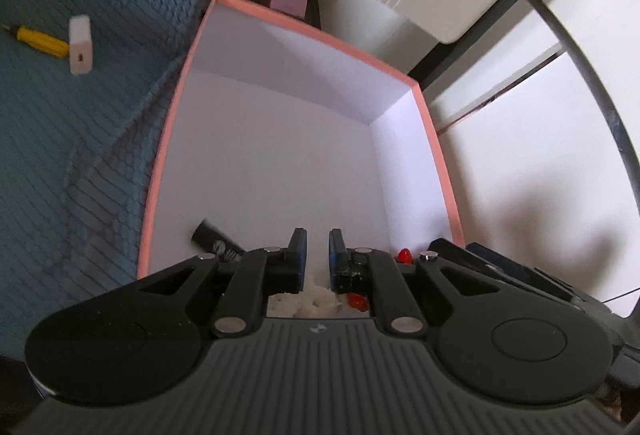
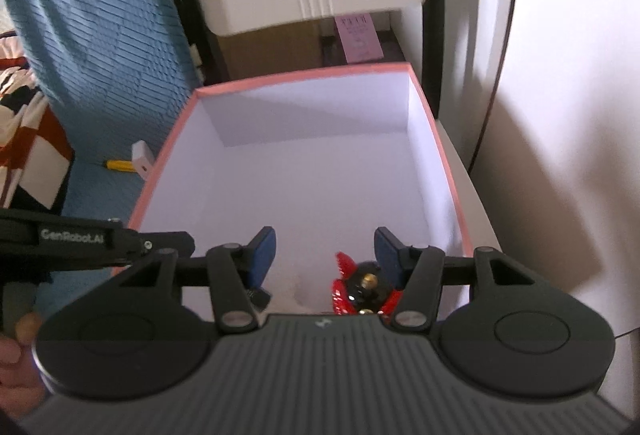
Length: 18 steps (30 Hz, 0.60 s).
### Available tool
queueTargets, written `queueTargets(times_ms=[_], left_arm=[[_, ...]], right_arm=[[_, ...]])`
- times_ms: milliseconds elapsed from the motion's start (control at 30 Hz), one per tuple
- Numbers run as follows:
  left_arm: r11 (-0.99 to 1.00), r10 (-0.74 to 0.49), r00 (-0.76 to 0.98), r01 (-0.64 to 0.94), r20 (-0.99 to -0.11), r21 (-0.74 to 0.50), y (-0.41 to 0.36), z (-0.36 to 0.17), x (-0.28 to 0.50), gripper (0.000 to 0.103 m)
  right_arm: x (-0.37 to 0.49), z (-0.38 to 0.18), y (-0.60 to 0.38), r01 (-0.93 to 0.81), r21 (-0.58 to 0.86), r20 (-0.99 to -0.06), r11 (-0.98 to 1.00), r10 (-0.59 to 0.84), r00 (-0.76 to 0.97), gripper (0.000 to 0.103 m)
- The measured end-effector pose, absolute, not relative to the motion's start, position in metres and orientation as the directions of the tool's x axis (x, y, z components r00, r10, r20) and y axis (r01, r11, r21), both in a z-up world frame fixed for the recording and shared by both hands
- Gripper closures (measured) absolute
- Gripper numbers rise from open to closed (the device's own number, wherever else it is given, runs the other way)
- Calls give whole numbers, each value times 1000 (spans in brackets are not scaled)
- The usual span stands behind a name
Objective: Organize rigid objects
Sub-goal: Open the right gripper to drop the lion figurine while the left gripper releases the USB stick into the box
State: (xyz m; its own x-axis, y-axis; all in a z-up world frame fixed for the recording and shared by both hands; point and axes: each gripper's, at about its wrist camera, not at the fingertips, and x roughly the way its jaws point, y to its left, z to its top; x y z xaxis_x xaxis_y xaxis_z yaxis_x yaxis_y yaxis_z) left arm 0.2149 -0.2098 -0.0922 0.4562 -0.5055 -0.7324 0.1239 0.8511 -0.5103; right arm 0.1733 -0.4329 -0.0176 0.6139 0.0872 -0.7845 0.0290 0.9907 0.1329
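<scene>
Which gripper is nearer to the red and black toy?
Right. The right gripper hangs just above the red and black toy; the left gripper is beside it, over white stuff.

The left black two-finger gripper [image 1: 318, 255] points steeply downward, its blue-padded fingers [image 1: 298, 249] drawn nearly together with only a narrow gap and nothing visibly pinched between them. The right black two-finger gripper [image 2: 326, 253] tilts down likewise, its blue-padded fingers [image 2: 264, 255] standing well apart, pressing on nothing. At the lower left edge of the right wrist view, a person's bare hand [image 2: 18, 363] shows beside the left gripper's body.
</scene>
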Motion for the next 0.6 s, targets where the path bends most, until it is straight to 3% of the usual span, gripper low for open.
queueTargets(times_ms=[600], left_arm=[[884, -434, 640, 165, -635, -437, -132, -10, 139, 91]], right_arm=[[125, 53, -367, -54, 108, -678, 993, 113, 726, 46]])
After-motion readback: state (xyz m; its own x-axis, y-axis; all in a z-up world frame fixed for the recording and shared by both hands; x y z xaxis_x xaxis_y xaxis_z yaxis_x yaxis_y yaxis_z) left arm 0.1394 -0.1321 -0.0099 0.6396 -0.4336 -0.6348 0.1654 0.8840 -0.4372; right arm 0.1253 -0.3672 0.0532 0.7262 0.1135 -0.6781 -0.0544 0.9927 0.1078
